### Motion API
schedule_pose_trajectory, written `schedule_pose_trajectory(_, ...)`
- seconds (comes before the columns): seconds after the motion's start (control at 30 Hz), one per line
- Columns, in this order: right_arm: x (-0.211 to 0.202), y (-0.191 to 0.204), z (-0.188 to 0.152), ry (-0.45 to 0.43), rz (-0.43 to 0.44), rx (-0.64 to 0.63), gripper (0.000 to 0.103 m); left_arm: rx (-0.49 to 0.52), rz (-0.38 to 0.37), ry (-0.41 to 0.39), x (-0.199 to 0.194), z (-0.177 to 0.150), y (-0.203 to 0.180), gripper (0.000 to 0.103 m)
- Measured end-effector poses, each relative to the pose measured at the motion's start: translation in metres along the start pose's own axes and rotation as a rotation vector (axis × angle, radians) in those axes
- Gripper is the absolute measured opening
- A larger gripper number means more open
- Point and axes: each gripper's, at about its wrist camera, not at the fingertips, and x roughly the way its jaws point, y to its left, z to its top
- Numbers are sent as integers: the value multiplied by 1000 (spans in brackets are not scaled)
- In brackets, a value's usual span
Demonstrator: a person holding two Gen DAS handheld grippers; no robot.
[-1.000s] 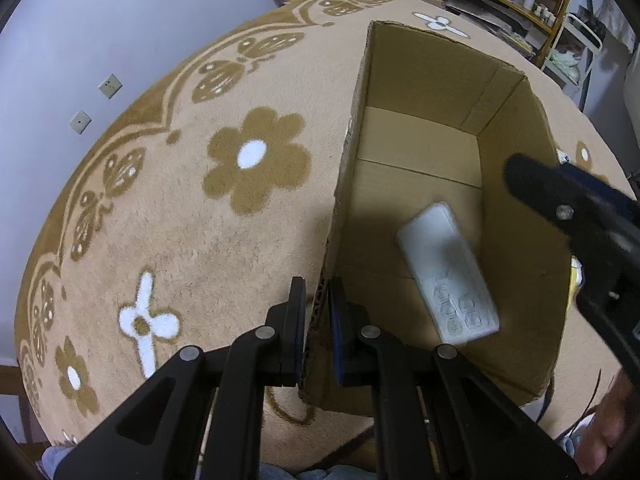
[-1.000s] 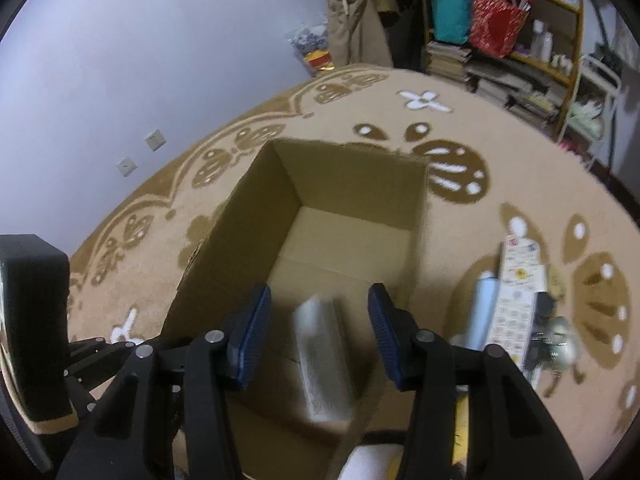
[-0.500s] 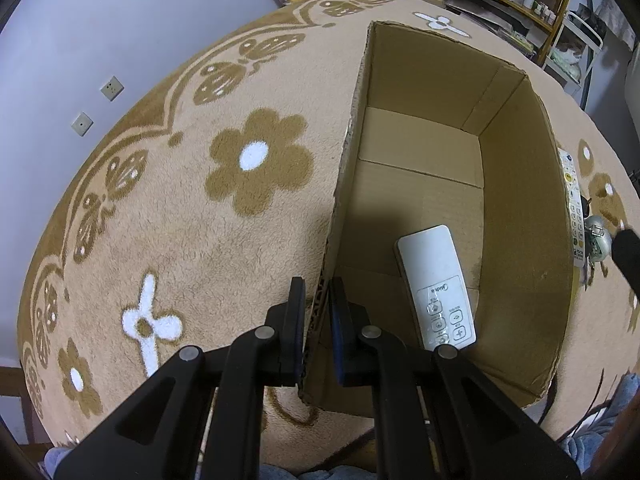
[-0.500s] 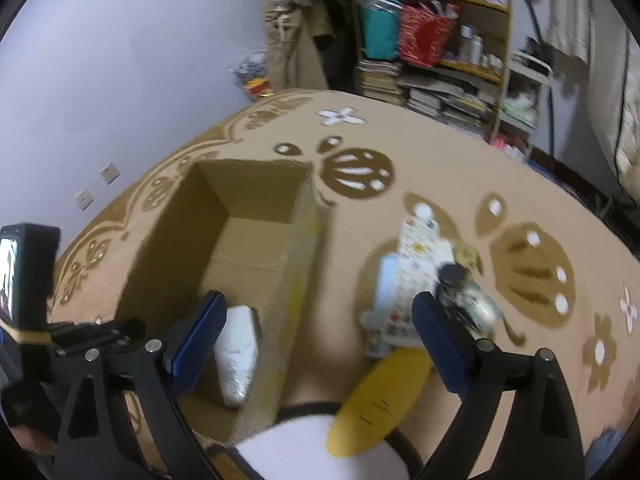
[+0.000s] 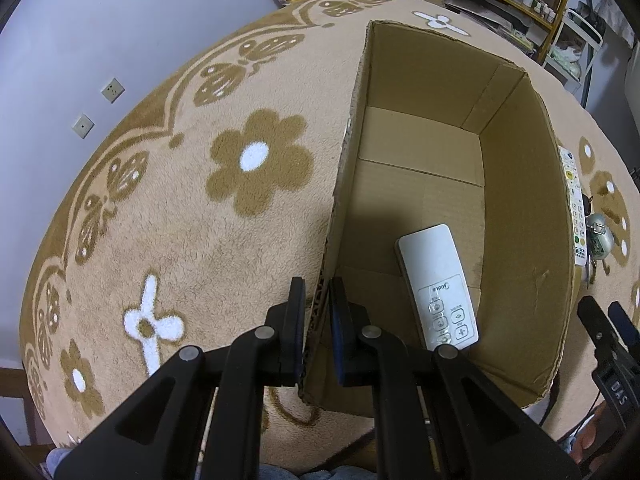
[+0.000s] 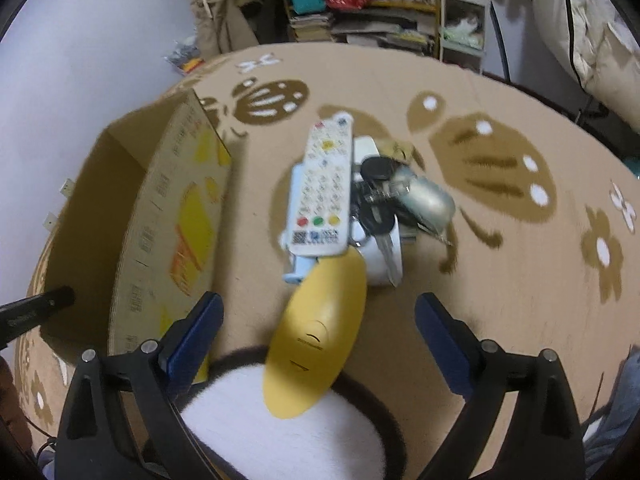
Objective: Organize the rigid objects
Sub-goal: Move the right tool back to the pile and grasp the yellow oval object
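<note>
Swinging away from the cardboard box (image 6: 132,216), the right hand-held gripper (image 6: 318,326) is hanging with jaws just spread wide, nothing between its pads.
Beneath it a yellow oval piece (image 6: 318,336) is lying beside a white keypad remote (image 6: 322,188) and keys (image 6: 378,196) on the rug (image 6: 500,280). The left hand-held gripper (image 5: 317,312) is clenching the box wall; a white remote (image 5: 438,286) is lying inside.

- Our left gripper (image 5: 317,330) points steeply down, jaws pinched on the near wall of the cardboard box (image 5: 520,216), one finger inside and one outside.
- Our right gripper (image 6: 319,336), just right of that box, has just been opening; jaws wide, pads touching nothing.
</note>
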Motion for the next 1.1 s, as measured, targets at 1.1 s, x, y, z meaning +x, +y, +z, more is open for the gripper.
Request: schedule_pose_trajectory(1.1,57,15,-27,88,-208,43,76,14,11,-1,1,0,-1,11)
